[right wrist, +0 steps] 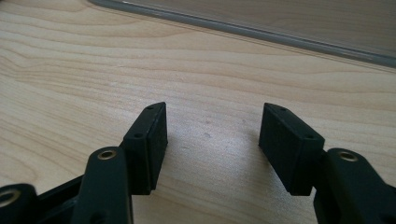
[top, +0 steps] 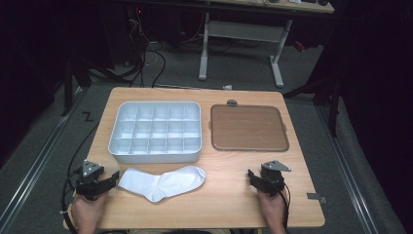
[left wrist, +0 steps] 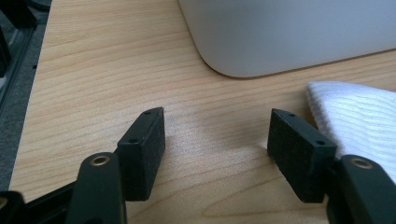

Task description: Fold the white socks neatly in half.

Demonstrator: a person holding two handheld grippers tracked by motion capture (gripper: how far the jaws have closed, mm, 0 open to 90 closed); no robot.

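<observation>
Resting wide apart with bare wood between them, the left gripper's [top: 97, 183] fingers [left wrist: 142, 151] sit at the lower left of the high view, just beside the white sock [top: 163, 182] lying at lower centre on the worktop [top: 229, 195]. Equally wide and empty, the right gripper [top: 265, 181] sits at lower right, below the brown tray [top: 248, 127], with the white compartment box [top: 156, 131] above the sock.

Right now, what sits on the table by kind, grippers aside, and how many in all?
White sock: 1
White compartment box: 1
Brown lid: 1
Total: 3
</observation>
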